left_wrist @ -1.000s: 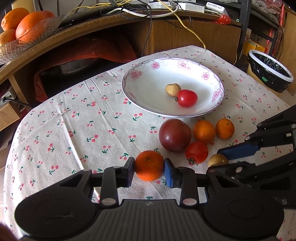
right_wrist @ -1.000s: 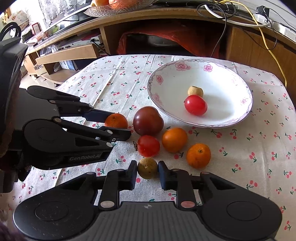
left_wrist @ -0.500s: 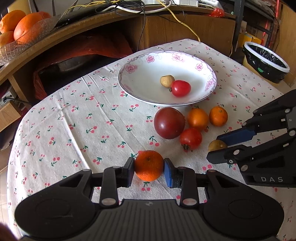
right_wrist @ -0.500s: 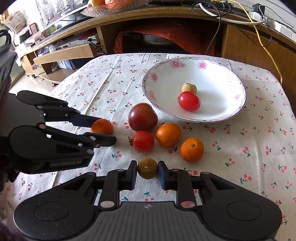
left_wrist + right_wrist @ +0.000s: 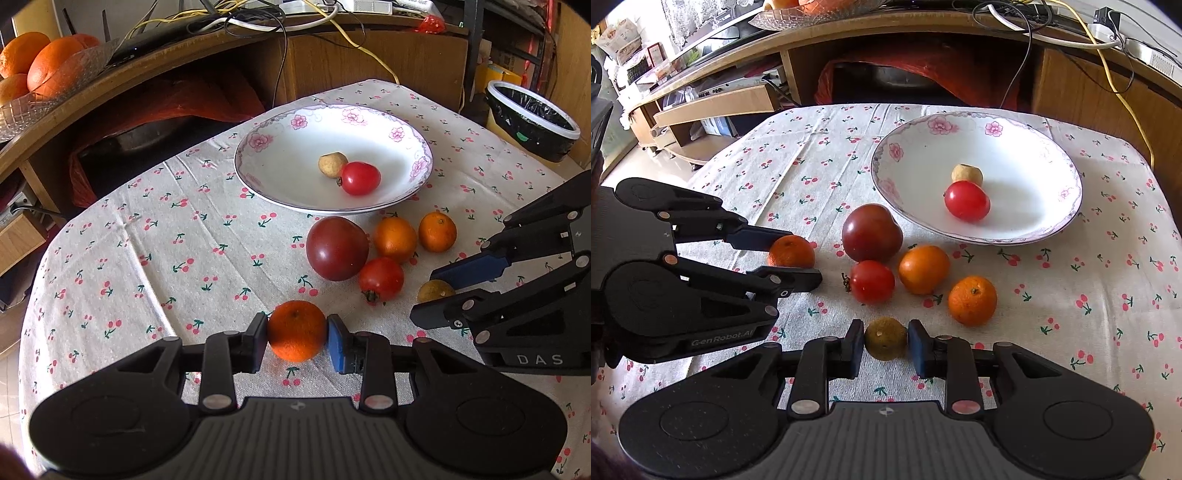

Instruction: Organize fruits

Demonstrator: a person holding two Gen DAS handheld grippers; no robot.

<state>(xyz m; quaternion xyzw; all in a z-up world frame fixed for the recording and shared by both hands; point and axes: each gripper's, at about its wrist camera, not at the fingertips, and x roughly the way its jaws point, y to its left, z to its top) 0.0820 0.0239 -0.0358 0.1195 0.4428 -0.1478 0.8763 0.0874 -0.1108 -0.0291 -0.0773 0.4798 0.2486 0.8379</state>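
Fruit is now gripped on both sides: the left tool [image 5: 297,336] is closed on a mandarin [image 5: 296,329], and the right tool [image 5: 885,341] pinches a small brownish-green fruit [image 5: 885,338]. Compared with a second ago, both tools have drawn back toward the near edge of the desk [image 5: 155,236] and the cloth looks farther beneath them, so both fruits appear lifted clear of it rather than resting on it. The grips have not shifted in that time.

The flowered bowl [image 5: 258,184] sits at the far side, holding a red tomato [image 5: 360,178] touching a small tan fruit [image 5: 332,164]. Outside it, just beside its near rim, a large dark tomato [image 5: 337,248], a small red tomato [image 5: 381,278] and two mandarins [image 5: 395,239] remain clustered on the cloth.

With both pickups apparently secure, the likely next step is carrying each fruit over the rim and releasing it. Four pieces would then remain.
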